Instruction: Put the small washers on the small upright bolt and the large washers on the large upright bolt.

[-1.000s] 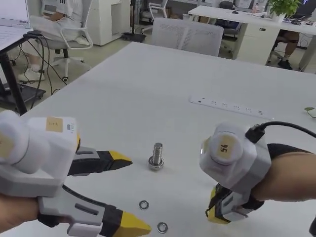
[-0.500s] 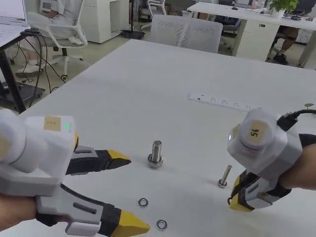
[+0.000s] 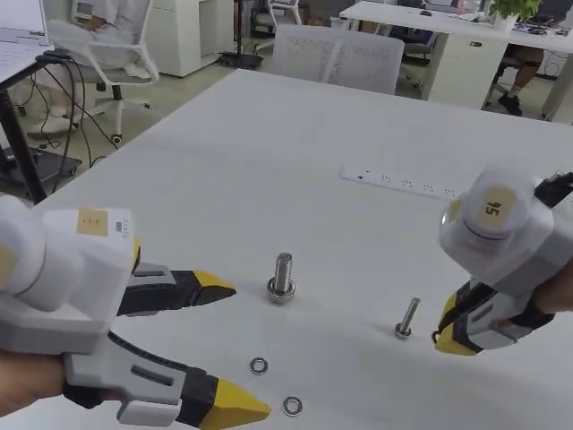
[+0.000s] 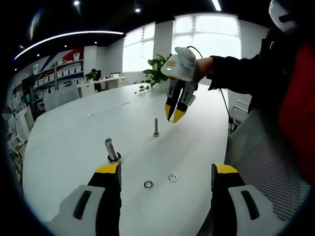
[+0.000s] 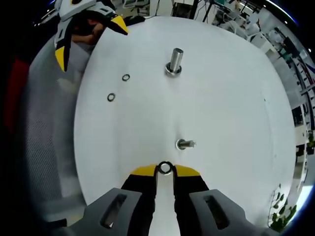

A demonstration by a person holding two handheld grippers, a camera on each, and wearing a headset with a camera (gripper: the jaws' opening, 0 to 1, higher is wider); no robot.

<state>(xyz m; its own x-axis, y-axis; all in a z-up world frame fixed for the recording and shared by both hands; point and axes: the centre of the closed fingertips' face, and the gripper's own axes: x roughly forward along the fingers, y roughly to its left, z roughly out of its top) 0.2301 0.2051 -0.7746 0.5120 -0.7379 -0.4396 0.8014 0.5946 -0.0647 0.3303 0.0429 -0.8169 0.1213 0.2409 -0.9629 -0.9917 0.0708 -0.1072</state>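
On the white bench [image 3: 269, 161], a large silver threaded bolt [image 3: 282, 278] is stood upright on its head near the middle. A small thin silver bolt [image 3: 407, 318] is stood on its head to the right of it, well apart. Nearer the person, a loose silver ring washer [image 3: 259, 365] and a second loose washer [image 3: 292, 406] are laid flat on the bench, near each other and not touching.

The left tongs [image 3: 228, 349] are held low at the left with the yellow-tipped jaws spread wide and nothing between them. In the left gripper view, both loose washers are seen just ahead of the open jaws, with the large bolt off to the left.

The right tongs [image 5: 166, 171] are held above the bench, close beside the small bolt, and are closed narrowly on a silver metal washer [image 5: 166, 162], which is pinched between the yellow tips. In the head view the held washer is hidden by the tongs.

A white power strip [image 3: 407, 188] is laid farther back on the bench.
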